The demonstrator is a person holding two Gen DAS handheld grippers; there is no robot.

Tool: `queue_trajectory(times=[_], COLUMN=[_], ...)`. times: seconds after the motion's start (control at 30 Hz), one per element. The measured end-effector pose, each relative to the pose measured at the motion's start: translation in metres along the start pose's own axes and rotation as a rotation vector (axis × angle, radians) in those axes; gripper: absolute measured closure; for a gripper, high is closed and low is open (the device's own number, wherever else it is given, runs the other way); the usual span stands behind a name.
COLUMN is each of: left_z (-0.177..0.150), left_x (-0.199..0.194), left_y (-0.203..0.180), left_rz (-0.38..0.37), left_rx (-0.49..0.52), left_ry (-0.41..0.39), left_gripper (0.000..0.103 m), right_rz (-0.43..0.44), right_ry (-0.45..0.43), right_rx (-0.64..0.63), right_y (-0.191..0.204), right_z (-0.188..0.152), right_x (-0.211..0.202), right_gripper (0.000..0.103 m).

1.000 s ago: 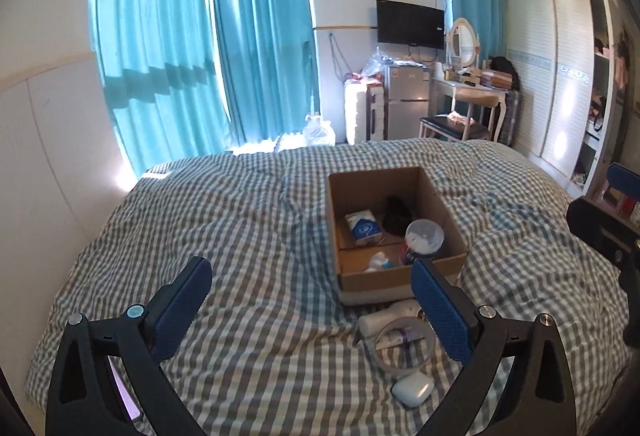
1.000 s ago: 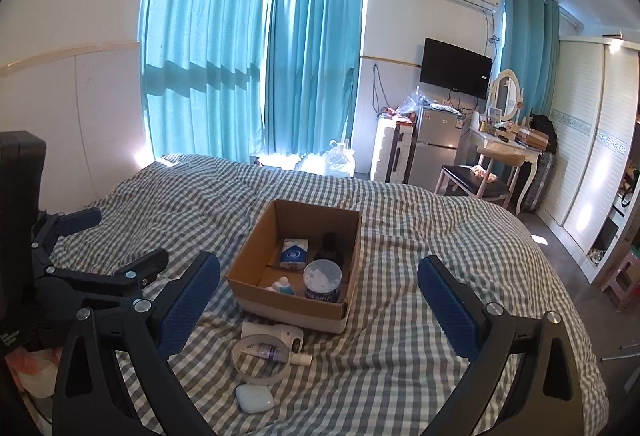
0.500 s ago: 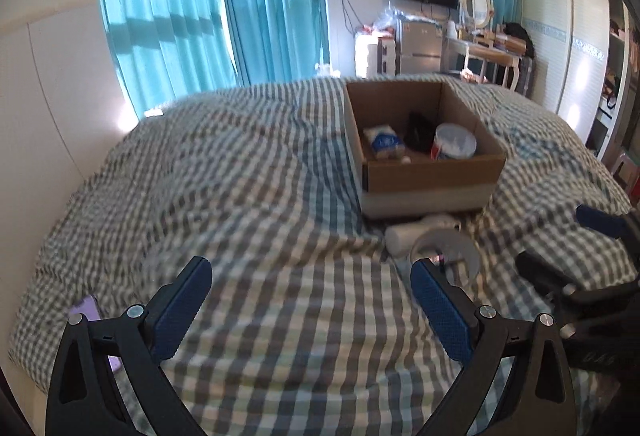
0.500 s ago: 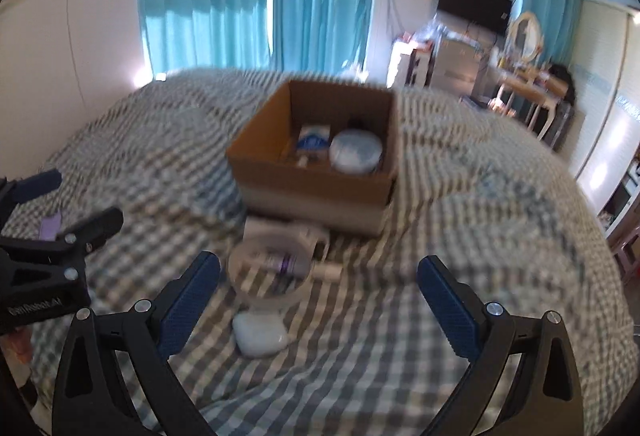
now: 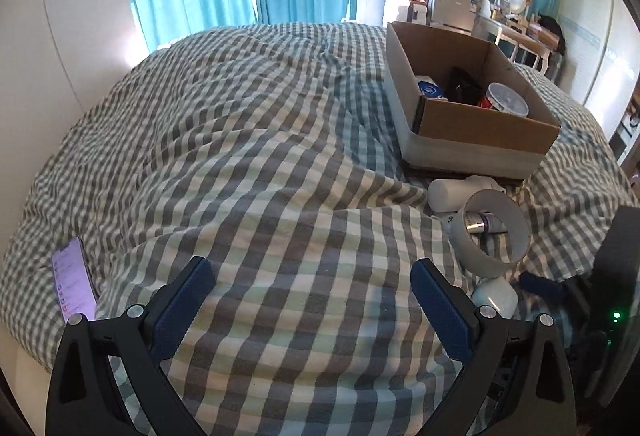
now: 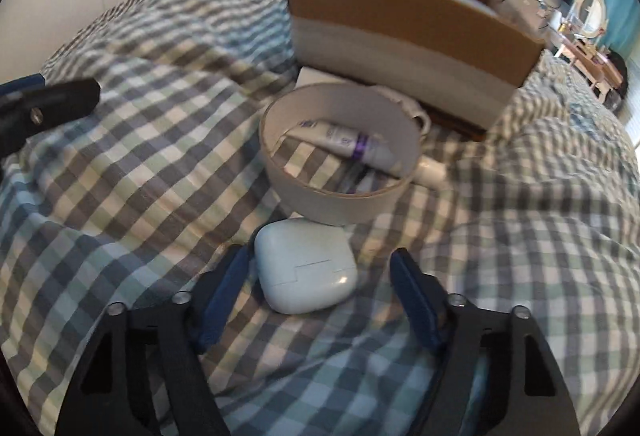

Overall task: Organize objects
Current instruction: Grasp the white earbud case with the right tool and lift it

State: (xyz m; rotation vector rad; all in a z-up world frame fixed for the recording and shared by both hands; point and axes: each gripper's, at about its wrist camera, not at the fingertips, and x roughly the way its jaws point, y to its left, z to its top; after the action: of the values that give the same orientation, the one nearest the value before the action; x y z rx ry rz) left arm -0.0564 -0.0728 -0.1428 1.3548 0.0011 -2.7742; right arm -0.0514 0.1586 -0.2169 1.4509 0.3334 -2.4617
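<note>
A white earbud case lies on the checked bedcover between the open fingers of my right gripper; the left pad is near it, touching unclear. Behind it lies a white tape roll around a purple-banded tube. A cardboard box stands beyond. In the left wrist view the box holds a blue pack, a black item and a round tin. The tape roll and case lie at the right. My left gripper is open and empty above bare cover.
A phone with a lit screen lies at the bed's left edge. A white handheld device lies against the box front. The left gripper's finger shows at the left of the right wrist view. Curtains, wall and furniture lie beyond the bed.
Both grippers have dropped and moved forward toward the bed. My right gripper has come down around the earbud case and its fingers have narrowed. The left stays wide open.
</note>
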Motion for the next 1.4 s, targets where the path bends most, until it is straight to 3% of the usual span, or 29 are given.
queue_trajectory(times=[0.1,0.23,0.43,0.53,0.8,1.03,1.4], left_z=[-0.001,0.000,0.001,0.001,0.003,0.004,0.007], left_x=[0.001,-0.001,-0.002,0.001,0.012,0.039,0.079], left_y=[-0.002,-0.009,-0.024,-0.041,-0.101,-0.150,-0.170], left_rz=[0.003,0.007,-0.001,0.012,-0.078,-0.118,-0.095], left_rx=[0.006,0.040,0.070,0.100,0.198,0.280,0.294], left_ry=[0.006,0.000,-0.001,0.020,0.046,0.094,0.142], left_gripper=[0.001,0.001,0.001,0.001,0.001,0.001,0.001], right_rz=[0.047,0.020,0.021,-0.027,-0.089,-0.138,-0.075], right_ry=[0.013,0.006,-0.098,-0.139,-0.215,-0.215,-0.152], right_rx=[0.009,-0.009,0.035,0.045,0.153,0.196,0.237], right_y=[-0.002,0.001,-0.016,-0.028,-0.082,-0.118,-0.136], right_z=[0.000,-0.005,-0.013,-0.013,-0.002,0.006,0.006], right_x=[0.003,-0.008,-0.055,-0.073,-0.101,-0.099,-0.067], right_gripper=[0.050,0.050,0.050,0.050,0.050,0.050,0.050])
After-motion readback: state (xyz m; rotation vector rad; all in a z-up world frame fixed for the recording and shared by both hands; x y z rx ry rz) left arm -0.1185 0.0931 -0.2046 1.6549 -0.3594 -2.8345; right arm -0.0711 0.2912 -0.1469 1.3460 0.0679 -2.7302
